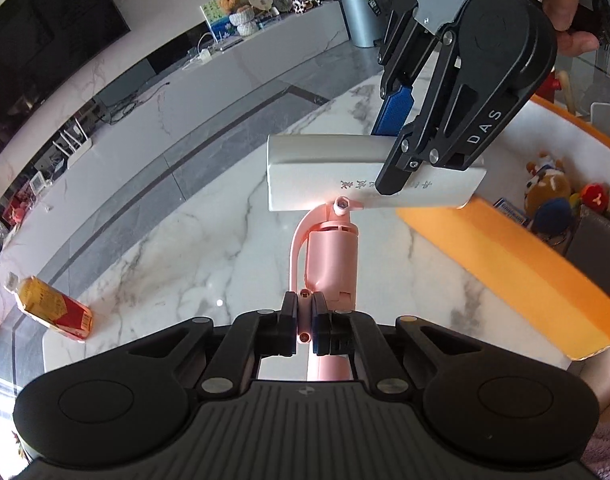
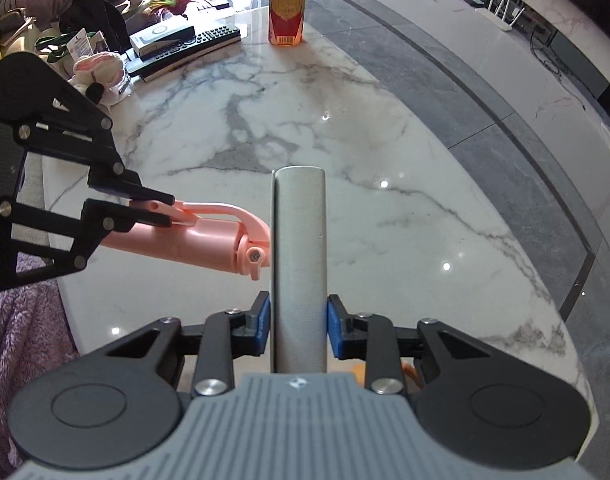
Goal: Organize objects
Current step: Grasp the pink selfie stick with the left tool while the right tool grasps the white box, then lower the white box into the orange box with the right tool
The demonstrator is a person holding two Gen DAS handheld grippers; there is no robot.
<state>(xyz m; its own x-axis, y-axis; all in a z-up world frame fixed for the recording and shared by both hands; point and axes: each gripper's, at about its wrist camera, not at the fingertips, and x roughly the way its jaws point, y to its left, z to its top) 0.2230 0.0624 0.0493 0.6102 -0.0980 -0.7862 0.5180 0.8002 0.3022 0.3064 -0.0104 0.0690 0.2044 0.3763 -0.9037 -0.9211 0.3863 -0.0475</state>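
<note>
Black linkage tool point(image 2: 299, 322), blue pads, grey ribbed housing.

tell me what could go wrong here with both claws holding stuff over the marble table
1. The left claw pinches only the thin handle loop of the pink tool, so its heavier body could swing or slip out.
2. The pink tool's tip sits right against the white box in the right claw; a careless move could knock them together.
3. Both hang over the hard marble table, so a drop could crack something.

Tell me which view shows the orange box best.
The left wrist view: the orange box is at right, its near wall and the toys inside visible. The right wrist view shows only a small orange sliver behind the right hand-held gripper.
</note>
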